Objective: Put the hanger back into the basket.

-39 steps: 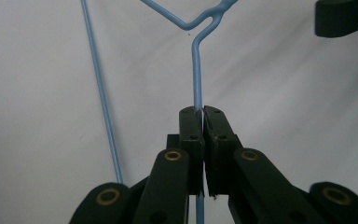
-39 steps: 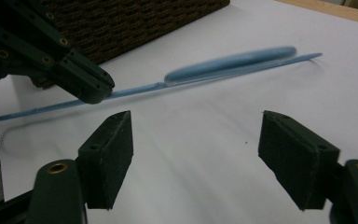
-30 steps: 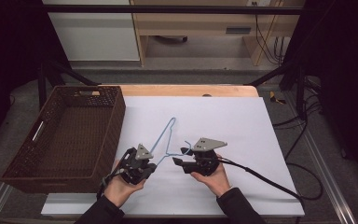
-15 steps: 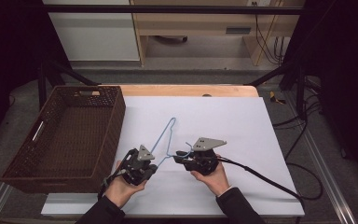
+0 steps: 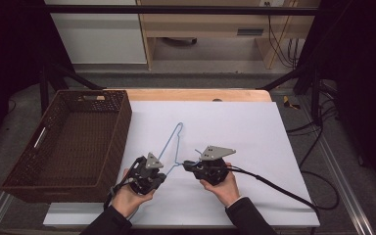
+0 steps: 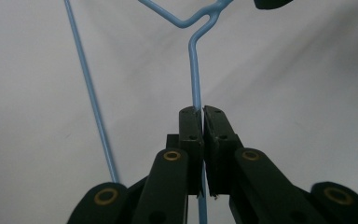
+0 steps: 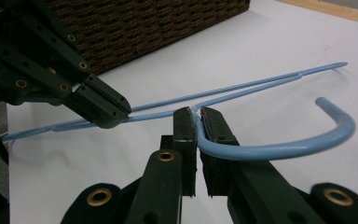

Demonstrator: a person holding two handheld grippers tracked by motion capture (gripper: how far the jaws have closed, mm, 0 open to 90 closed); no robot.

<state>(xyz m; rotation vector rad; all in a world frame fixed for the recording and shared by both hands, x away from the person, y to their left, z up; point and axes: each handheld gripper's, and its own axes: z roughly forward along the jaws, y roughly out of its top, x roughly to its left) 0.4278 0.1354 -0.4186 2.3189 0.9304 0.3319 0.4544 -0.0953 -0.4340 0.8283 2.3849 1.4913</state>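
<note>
A light blue wire hanger [image 5: 170, 143] lies on the white table sheet [image 5: 240, 127], with its hook toward me on the right. My left gripper [image 5: 163, 172] is shut on one wire of the hanger [image 6: 194, 65], which runs between its pads; in the left gripper view the gripper [image 6: 201, 112] pinches it. My right gripper [image 5: 188, 164] is shut on the hanger's neck, its jaws having just closed. In the right gripper view the gripper [image 7: 197, 113] clamps the wire where the hook [image 7: 284, 148] curves off to the right. The left gripper [image 7: 114, 111] shows there too.
A dark brown wicker basket [image 5: 123, 128] stands at the table's left, right beside my left hand; its wall [image 7: 144, 28] fills the back of the right gripper view. A black cable [image 5: 274, 185] trails right from the right gripper. A wooden edge [image 5: 196, 94] borders the far side.
The right gripper's jaws have closed onto the hanger's neck. Both hands have kept their places, and the left gripper has stayed shut on the wire.
</note>
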